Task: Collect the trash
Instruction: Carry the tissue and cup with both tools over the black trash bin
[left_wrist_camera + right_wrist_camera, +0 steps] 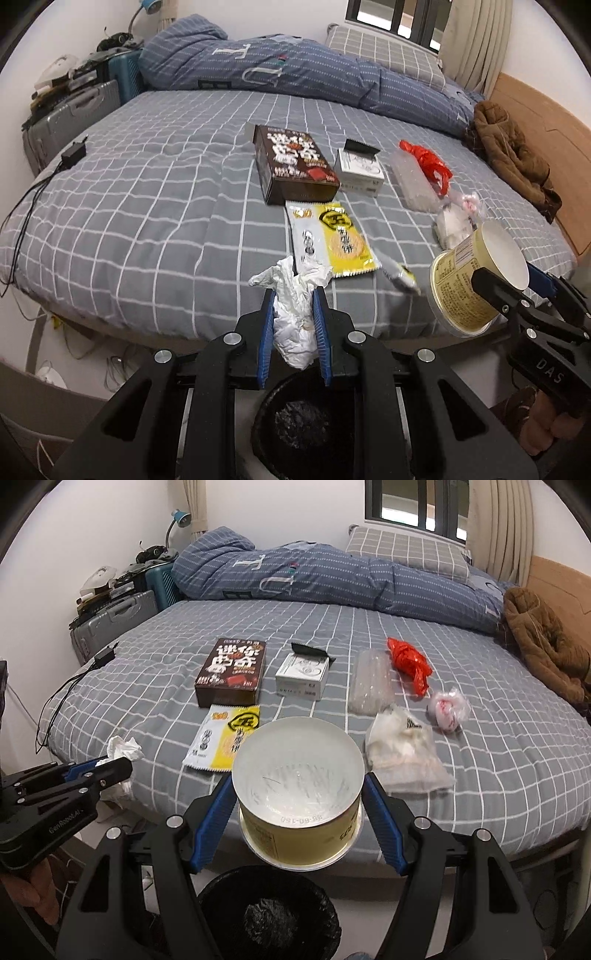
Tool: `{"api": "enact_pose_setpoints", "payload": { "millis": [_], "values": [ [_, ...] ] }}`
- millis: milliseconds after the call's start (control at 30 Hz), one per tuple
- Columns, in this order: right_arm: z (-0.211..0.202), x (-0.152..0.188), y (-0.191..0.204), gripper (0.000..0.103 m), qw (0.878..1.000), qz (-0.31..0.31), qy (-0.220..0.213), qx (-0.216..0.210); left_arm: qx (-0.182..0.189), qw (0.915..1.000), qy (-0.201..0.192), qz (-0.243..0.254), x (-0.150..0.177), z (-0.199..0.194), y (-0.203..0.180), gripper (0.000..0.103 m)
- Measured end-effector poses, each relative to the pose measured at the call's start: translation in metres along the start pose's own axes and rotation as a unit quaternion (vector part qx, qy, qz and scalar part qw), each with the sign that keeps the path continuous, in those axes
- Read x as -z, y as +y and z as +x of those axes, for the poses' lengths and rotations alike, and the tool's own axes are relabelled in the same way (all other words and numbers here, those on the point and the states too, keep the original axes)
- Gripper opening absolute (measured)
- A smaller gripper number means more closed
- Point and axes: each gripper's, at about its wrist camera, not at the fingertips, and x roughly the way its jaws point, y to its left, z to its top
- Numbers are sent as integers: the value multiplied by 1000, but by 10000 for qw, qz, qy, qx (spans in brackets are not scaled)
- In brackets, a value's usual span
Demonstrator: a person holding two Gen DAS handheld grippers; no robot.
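Observation:
My left gripper [293, 295] is shut on a crumpled white tissue [293, 314], held above a black trash bin [299, 421] on the floor beside the bed. My right gripper [299, 775] is shut on an empty yellow paper cup [299, 797], tilted with its mouth facing up, also over the bin [269, 915]. In the left wrist view the cup [469, 280] and right gripper [513, 280] hang at the right. In the right wrist view the left gripper [110, 766] with the tissue [123, 751] is at the left.
On the grey checked bed [480, 775] lie a brown box [231, 670], a yellow snack wrapper [225, 738], a white box [303, 675], a clear tray [371, 681], a red bag [408, 662] and clear plastic wrappers [402, 757]. A charger with cable [105, 655] lies at the left edge.

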Motion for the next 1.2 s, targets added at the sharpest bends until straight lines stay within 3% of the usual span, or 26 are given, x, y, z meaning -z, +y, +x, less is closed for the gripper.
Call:
{"api": "enact_pose_setpoints", "payload": {
  "millis": [667,933,1200],
  "values": [
    [3,69,3,67,9969,225,751,60,-87,9976,690,65,78,19,-3,20],
    [32,102,3,67,9908,245,1324,144,-12,9941,1086,8,105,42,4,20],
    [61,120,5,67,9855,243,1676,128,-175,9906,1360,25,119,66,14,20]
  ]
}}
